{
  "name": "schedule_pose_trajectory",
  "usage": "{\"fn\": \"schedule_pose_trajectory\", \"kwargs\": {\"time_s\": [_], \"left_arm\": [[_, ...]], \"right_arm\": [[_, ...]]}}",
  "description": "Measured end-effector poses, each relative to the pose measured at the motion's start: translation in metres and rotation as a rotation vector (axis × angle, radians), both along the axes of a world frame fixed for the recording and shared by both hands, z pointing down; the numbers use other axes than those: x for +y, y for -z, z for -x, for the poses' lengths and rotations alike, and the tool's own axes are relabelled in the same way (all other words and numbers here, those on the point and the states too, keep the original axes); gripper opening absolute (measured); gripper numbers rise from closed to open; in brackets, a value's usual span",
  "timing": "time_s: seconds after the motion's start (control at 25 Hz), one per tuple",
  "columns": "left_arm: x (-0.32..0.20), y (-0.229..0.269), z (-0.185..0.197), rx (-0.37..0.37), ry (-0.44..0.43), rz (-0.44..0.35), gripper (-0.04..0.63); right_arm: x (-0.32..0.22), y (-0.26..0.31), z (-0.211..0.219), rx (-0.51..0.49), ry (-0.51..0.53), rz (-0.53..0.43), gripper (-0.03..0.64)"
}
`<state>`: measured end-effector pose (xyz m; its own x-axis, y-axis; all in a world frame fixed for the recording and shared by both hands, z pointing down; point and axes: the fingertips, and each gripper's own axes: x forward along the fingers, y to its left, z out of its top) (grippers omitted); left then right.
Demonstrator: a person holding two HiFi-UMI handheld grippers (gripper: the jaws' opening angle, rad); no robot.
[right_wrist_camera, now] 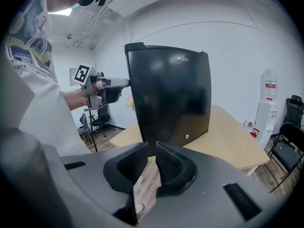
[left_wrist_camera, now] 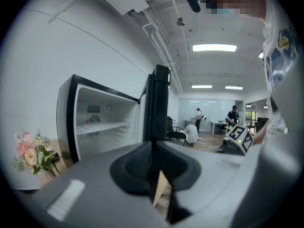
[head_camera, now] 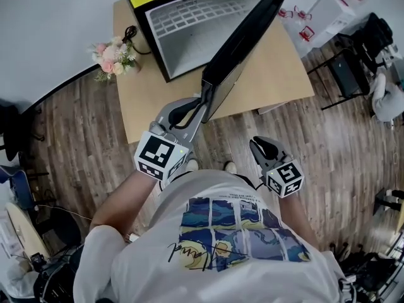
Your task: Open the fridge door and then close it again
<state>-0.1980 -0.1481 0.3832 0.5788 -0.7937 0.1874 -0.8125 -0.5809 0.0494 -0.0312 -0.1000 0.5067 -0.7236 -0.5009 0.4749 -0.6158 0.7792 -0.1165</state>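
The fridge (head_camera: pixel 208 24) stood on a pale wooden table (head_camera: pixel 281 74) at twelve o'clock from the person, its white inside and a wire shelf (left_wrist_camera: pixel 102 126) laid bare. The fridge door (head_camera: pixel 246 40) was swung wide, and its free edge pointed back toward the person at about six o'clock of the cabinet. In the head view the door showed as a dark slab running from the fridge's top corner at one o'clock down to the table's near edge.

The left gripper (head_camera: pixel 203 103) was at that free edge. Its own view showed the jaws closed on the door, whose thin black edge rose straight up from between the pads. So the door was gripped, not merely touched.

The right gripper (right_wrist_camera: pixel 152 153) hung at about four o'clock of the left one, off the table and over the wood-plank floor (head_camera: pixel 82 125). Its jaws were drawn almost together, with only a thin slit between the ribbed pads and nothing in it but floor beyond. It looked at the door's glossy black outer face and was well apart from it.

A small bunch of pink and white flowers (head_camera: pixel 113 57) lay on the table's corner, at nine o'clock of the fridge.
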Motion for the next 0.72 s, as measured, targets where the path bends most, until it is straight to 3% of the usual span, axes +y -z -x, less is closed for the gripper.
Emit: {"fn": "schedule_pose_trajectory", "kwargs": {"time_s": [0.72], "left_arm": [[-0.059,-0.002,0.092,0.037,0.028,0.0,0.037]], "right_arm": [[0.012,-0.007,0.019,0.003,-0.119,0.01,0.046]]}}
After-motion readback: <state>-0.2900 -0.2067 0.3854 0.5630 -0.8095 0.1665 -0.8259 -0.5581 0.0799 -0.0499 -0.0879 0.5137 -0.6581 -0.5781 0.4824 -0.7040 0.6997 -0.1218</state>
